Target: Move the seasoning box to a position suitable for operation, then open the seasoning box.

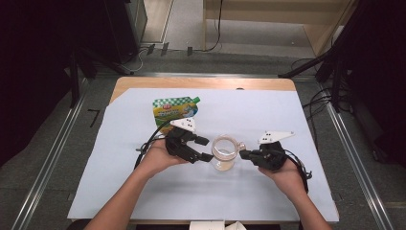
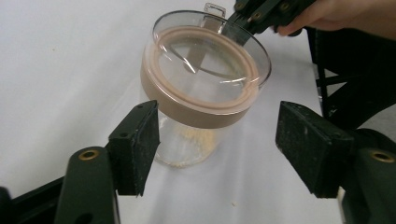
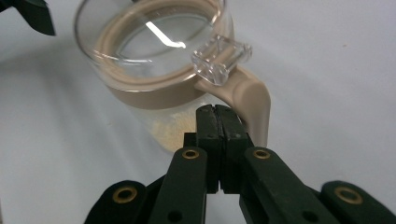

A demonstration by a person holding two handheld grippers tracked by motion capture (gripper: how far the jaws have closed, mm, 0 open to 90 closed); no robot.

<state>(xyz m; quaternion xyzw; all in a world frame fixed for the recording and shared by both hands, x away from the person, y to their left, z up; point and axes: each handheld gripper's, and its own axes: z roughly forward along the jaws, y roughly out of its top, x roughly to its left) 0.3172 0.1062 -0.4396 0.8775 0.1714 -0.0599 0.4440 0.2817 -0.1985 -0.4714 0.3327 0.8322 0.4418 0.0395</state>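
Green-yellow spouted refill pouch (image 1: 175, 112) lying flat at the far left of the white-covered worktop (image 1: 268, 191), wooden edge behind.

The worktop (image 1: 201, 191) is evenly bright and the room around it dark; glare streaks the jar (image 3: 154, 70) lid, whose near rim blurs.
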